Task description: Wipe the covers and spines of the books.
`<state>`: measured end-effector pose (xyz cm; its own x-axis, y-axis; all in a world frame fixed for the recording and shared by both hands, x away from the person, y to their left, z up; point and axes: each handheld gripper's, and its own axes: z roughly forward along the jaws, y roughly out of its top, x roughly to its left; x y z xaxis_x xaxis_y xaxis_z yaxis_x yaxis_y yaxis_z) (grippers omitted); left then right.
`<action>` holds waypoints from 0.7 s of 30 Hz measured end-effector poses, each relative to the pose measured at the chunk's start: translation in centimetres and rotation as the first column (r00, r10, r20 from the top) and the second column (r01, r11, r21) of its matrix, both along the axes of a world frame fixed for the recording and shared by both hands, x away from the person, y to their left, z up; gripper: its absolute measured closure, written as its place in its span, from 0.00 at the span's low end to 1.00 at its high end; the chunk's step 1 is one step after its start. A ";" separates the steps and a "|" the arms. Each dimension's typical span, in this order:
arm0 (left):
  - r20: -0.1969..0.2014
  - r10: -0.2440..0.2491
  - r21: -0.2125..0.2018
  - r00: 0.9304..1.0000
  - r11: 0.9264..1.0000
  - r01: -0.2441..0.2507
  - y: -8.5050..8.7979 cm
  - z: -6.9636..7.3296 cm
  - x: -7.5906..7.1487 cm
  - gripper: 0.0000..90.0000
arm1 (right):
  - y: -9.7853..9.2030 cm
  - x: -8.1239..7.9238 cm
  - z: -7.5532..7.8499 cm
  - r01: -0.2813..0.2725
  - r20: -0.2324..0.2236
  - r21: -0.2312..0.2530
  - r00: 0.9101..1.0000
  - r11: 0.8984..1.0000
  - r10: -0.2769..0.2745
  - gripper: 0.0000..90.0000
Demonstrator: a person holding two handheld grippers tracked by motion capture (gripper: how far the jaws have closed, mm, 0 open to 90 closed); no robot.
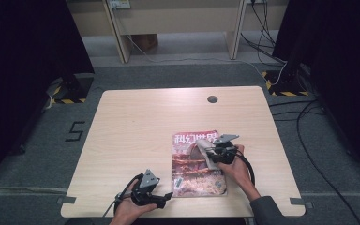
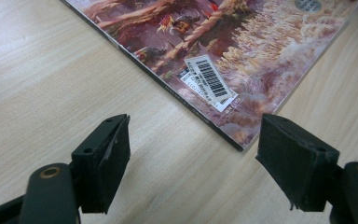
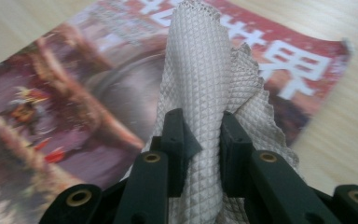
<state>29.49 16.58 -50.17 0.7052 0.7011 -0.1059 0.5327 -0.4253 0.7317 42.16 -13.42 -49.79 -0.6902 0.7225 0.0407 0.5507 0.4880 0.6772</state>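
- Two grippers work at the table [image 1: 122,122]: the right gripper [image 3: 204,135] has its jaws clamped on a bunched grey cloth [image 3: 205,70], so the fabric stands up stiff enough to drag as a wiping pad
- Beyond those jaws the cloth's free end rests on the magazine [image 3: 65,102], near its red title
- The left gripper [image 2: 193,154] has its jaws wide apart on nothing; the magazine's near corner lies just ahead between them, probably to pin the cover while it is wiped
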 end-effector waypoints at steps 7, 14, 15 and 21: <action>0.001 0.003 -0.002 1.000 1.000 -0.003 0.0 0.0 0.0 0.27 | -0.1 0.2 -0.1 -0.005 0.004 0.007 1.000 1.000 0.005 0.84; -0.002 0.000 0.001 1.000 1.000 0.000 0.0 0.0 0.0 0.27 | -2.7 1.2 -0.1 0.097 0.012 0.023 0.995 0.995 -0.097 0.84; -0.003 -0.002 0.004 1.000 1.000 0.002 0.0 0.0 0.0 0.27 | -2.8 1.2 -0.1 0.099 0.013 0.021 0.995 0.995 -0.099 0.84; -0.003 -0.001 0.005 1.000 1.000 0.001 0.0 -0.1 0.0 0.27 | -2.6 1.0 0.0 0.101 0.013 0.009 0.995 0.995 -0.101 0.84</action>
